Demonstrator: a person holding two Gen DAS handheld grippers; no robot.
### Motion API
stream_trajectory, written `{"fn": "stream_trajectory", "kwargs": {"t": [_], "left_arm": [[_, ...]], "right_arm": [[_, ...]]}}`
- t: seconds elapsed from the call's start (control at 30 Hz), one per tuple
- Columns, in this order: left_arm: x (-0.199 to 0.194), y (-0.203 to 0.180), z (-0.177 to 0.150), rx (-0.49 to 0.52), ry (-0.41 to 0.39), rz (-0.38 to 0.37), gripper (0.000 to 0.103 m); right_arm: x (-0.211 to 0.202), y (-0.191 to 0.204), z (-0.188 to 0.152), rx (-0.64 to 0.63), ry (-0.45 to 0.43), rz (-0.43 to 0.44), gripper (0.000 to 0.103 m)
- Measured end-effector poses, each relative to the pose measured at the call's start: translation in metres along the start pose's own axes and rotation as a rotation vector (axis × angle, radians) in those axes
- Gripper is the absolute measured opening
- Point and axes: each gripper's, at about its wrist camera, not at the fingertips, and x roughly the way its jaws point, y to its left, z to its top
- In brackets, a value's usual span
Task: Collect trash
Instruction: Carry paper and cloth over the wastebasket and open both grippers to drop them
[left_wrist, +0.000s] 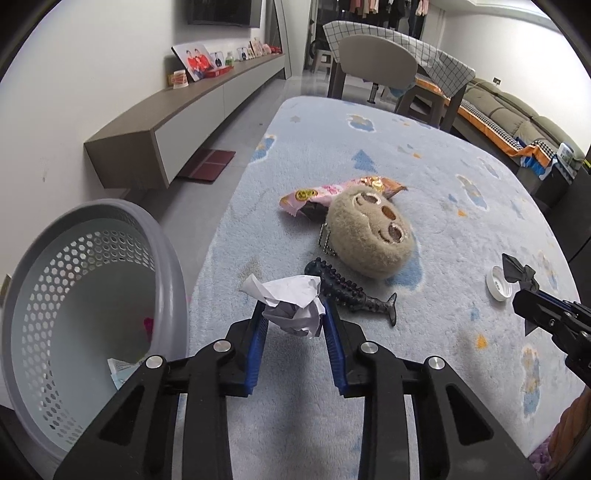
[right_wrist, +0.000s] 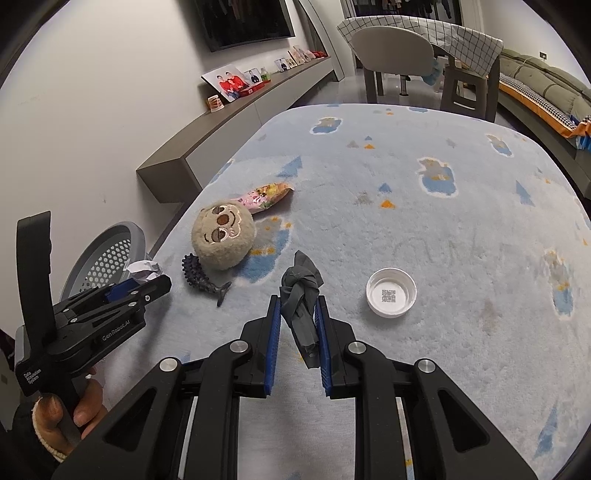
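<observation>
**Trash pickup: both grippers loaded**

L gripper (left_wrist: 293, 314): clamped on crumpled paper (left_wrist: 291, 301), just above rug (left_wrist: 424, 177). R gripper (right_wrist: 298, 314): pinching grey wad (right_wrist: 301, 295). Next, judged: carry to basket (left_wrist: 48, 266) beside rug, release. Wrapper (left_wrist: 332, 192), cap (right_wrist: 390, 292) remain.

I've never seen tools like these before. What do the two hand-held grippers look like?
Each hand-held gripper, left and right, is a black plastic frame of hinged links with round silver pivot pins and two blue ribbed pads. The left one's side carries white lettering and a tall black handle. The hand holding it wears a dark sleeve with a pale cuff.
</observation>
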Motion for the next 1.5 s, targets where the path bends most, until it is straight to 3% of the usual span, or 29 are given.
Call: {"fn": "stream_trajectory", "kwargs": {"t": [0.33,0.67,1.03,1.3,1.37,1.47,1.5], "left_arm": [[-0.048,0.027,-0.002,0.003,-0.073,0.062,0.03],[-0.08,0.1,-0.008,-0.06,-0.09,0.181,0.03],[-0.081,0.164,-0.018,-0.132,-0.055,0.272,0.031],[-0.073,0.19,-0.029,-0.18,-0.017,0.298,0.034],[-0.072,0.196,-0.032,-0.192,-0.011,0.303,0.041],[-0.074,0.201,-0.033,-0.209,-0.014,0.315,0.058],[-0.074,0.203,-0.034,-0.211,-0.014,0.316,0.058]], "right_arm": [[0.001,0.038,0.008,-0.026,-0.014,0.058,0.018],[0.018,0.135,0.023,-0.138,-0.003,0.21,0.018],[0.061,0.226,0.036,-0.268,0.087,0.349,0.018],[0.096,0.252,0.034,-0.322,0.171,0.378,0.018],[0.099,0.254,0.033,-0.33,0.173,0.376,0.019],[0.099,0.254,0.034,-0.323,0.161,0.383,0.032],[0.098,0.254,0.034,-0.321,0.153,0.38,0.035]]}}
